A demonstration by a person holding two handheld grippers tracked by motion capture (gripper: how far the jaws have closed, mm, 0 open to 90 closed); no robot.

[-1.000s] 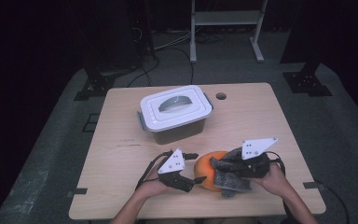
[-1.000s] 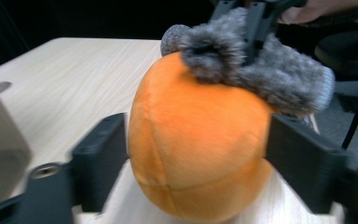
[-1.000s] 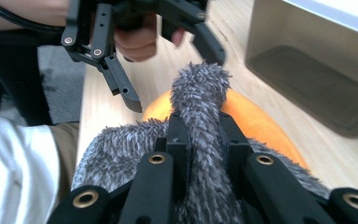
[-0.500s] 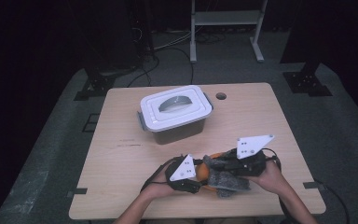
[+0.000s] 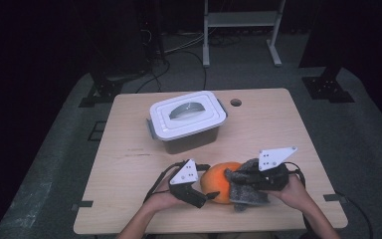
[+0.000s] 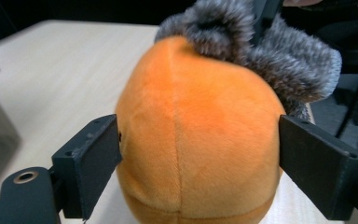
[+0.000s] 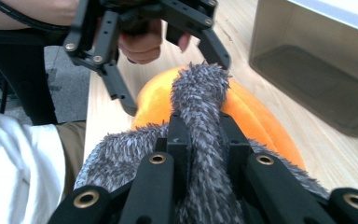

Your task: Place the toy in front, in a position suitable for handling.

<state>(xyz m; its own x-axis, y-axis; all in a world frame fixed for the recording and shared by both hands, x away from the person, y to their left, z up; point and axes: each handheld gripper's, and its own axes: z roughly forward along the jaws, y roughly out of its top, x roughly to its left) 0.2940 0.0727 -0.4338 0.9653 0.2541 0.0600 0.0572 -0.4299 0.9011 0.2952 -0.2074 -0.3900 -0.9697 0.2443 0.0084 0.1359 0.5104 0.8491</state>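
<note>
An orange plush toy (image 5: 219, 180) with a grey furry part (image 5: 246, 186) lies near the table's front edge. My left gripper (image 5: 210, 183) straddles the orange body (image 6: 200, 116). Its jaws have just been opening. The pads (image 6: 98, 154) now rest at the toy's sides without squeezing it. My right gripper (image 5: 235, 175) comes in from the right. In the right gripper view it (image 7: 200, 130) is shut on a fold of the grey fur (image 7: 199, 88). Beyond that fold my left gripper (image 7: 175, 85) spreads over the orange body (image 7: 251, 116).
A clear storage box with a white handled lid (image 5: 187, 119) stands shut at the table's middle back, close behind the toy (image 7: 317, 70). A round hole (image 5: 236, 102) sits in the wooden table (image 5: 288, 134) near its far edge. The person's hands hold both grippers at the front edge.
The left gripper pushed in and closed on the orange body half a second ago, then spread its jaws again. The right gripper kept its hold on the grey fur.
</note>
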